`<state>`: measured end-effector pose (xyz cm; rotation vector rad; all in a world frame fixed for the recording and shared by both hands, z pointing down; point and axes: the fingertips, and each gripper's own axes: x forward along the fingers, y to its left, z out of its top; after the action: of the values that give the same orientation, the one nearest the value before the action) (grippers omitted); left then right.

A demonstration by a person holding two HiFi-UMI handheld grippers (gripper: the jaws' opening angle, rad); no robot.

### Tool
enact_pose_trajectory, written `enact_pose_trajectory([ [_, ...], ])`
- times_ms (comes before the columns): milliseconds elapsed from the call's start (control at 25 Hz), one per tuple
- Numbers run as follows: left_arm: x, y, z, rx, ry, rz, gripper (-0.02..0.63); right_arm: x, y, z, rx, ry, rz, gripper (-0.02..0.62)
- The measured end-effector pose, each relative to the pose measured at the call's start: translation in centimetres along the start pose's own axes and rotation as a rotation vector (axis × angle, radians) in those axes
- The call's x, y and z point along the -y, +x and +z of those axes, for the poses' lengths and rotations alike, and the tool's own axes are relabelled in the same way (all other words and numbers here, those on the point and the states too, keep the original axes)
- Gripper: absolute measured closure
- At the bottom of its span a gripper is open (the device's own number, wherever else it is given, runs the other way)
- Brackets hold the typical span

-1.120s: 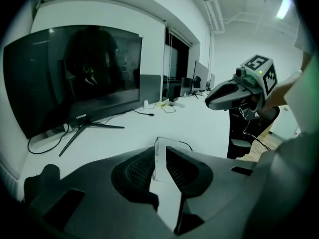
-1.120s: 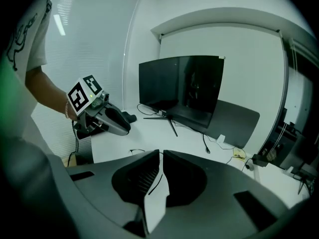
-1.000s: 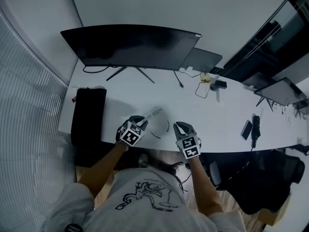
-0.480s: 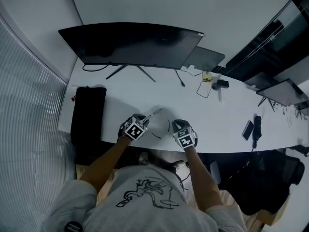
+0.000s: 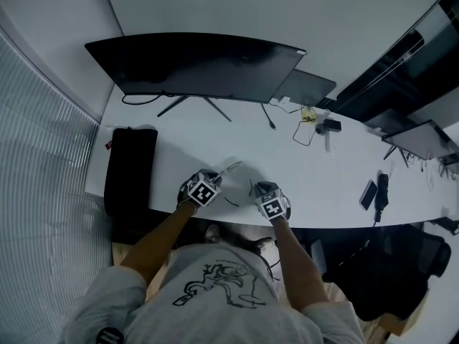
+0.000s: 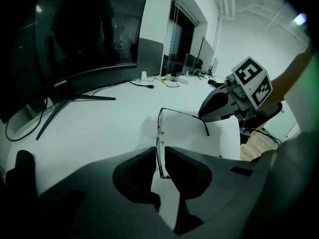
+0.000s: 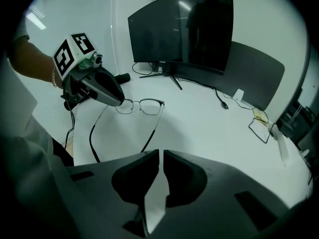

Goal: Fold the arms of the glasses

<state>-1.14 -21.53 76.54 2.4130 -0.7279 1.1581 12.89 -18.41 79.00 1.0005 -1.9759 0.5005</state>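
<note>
While the left tongs (image 6: 159, 151) lower the glasses (image 7: 140, 105), clamped by the rim, toward the desk's (image 5: 308, 170) front edge, the right tongs (image 7: 160, 153), nearly closed and empty, come down beside the open arm (image 7: 152, 132), seemingly ready to fold it.

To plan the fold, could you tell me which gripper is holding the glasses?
The left gripper: its fingers pinch the glasses' front frame, whereas the right gripper's fingers hold nothing.

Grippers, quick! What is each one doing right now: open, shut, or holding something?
Left gripper: closed on the front rim of the glasses.
Right gripper: closed, beside one arm of the glasses, no grip seen.
</note>
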Motion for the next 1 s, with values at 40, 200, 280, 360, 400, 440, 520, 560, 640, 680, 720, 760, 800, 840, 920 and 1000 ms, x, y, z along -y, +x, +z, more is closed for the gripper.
enact_pose_trajectory([
  [40,0.0,0.1,0.1,0.001,-0.002,0.001,0.535,0.0,0.2,0.0,0.000,-0.001,0.004,0.558],
  [200,-0.2,0.2,0.2,0.003,-0.005,0.008,0.546,-0.5,0.3,0.6,0.005,0.004,0.020,0.558],
  [280,-0.1,0.2,0.3,0.003,-0.006,0.008,0.551,-0.6,0.4,0.7,0.007,0.008,0.028,0.558],
  [360,-0.1,0.2,0.2,0.002,-0.006,0.010,0.555,-0.8,0.4,0.8,0.009,0.007,0.032,0.558],
  [400,-0.1,0.3,0.1,0.002,-0.007,0.012,0.555,-0.9,0.4,0.9,0.011,0.005,0.034,0.558],
  [440,-0.2,0.4,0.1,0.002,-0.008,0.014,0.555,-0.9,0.5,0.9,0.012,0.003,0.035,0.558],
  [520,-0.1,0.6,0.1,0.003,-0.010,0.015,0.557,-1.1,0.5,1.0,0.015,0.003,0.039,0.558],
  [560,-0.1,0.6,0.2,0.003,-0.009,0.015,0.557,-1.2,0.6,1.0,0.016,0.005,0.042,0.558],
  [640,0.0,0.6,0.2,0.003,-0.008,0.014,0.557,-1.5,0.6,1.1,0.018,0.007,0.048,0.558],
  [680,0.1,0.6,0.2,0.002,-0.009,0.015,0.557,-1.5,0.6,1.1,0.020,0.007,0.050,0.558],
  [720,0.1,0.6,0.2,0.002,-0.010,0.015,0.557,-1.6,0.5,1.2,0.021,0.007,0.052,0.558],
  [760,0.2,0.6,0.3,0.003,-0.010,0.015,0.557,-1.6,0.5,1.2,0.022,0.007,0.053,0.558],
  [800,0.3,0.6,0.4,0.005,-0.009,0.015,0.557,-1.7,0.5,1.2,0.023,0.010,0.055,0.558],
  [840,0.4,0.6,0.4,0.005,-0.009,0.015,0.557,-1.7,0.5,1.2,0.025,0.013,0.056,0.558],
  [920,0.5,0.7,0.3,0.003,-0.013,0.012,0.557,-1.8,0.4,1.3,0.030,0.019,0.057,0.558],
  [1000,0.6,0.7,0.3,0.001,-0.015,0.011,0.557,-1.8,0.5,1.5,0.034,0.019,0.059,0.558],
])
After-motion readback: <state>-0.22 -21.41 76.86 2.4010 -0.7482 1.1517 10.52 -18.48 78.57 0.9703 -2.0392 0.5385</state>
